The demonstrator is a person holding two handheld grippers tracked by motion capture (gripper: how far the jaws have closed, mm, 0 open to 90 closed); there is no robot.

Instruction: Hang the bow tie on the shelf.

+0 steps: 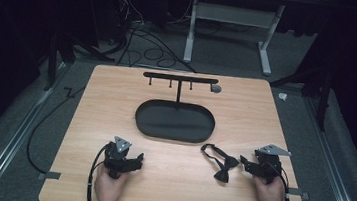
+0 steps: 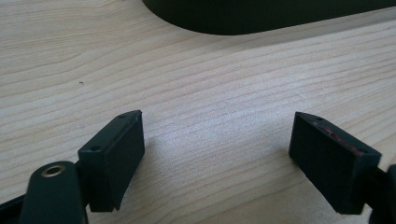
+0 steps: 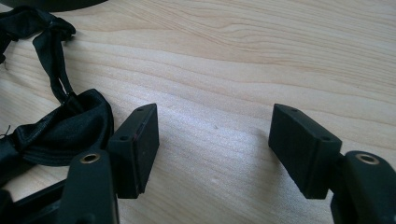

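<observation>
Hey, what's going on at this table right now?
A person sits at a wooden table holding a pair of tongs in each hand. A black bow tie lies on the table just beside the right tongs, whose jaws stand open with nothing between them. The left tongs are open too, resting over bare wood. Farther back stands a black oval tray with a hook rack rising from it; nothing hangs there yet.

Black satin bow tie (image 1: pixel 220 162) flat on table, strap looped, near edge.
</observation>
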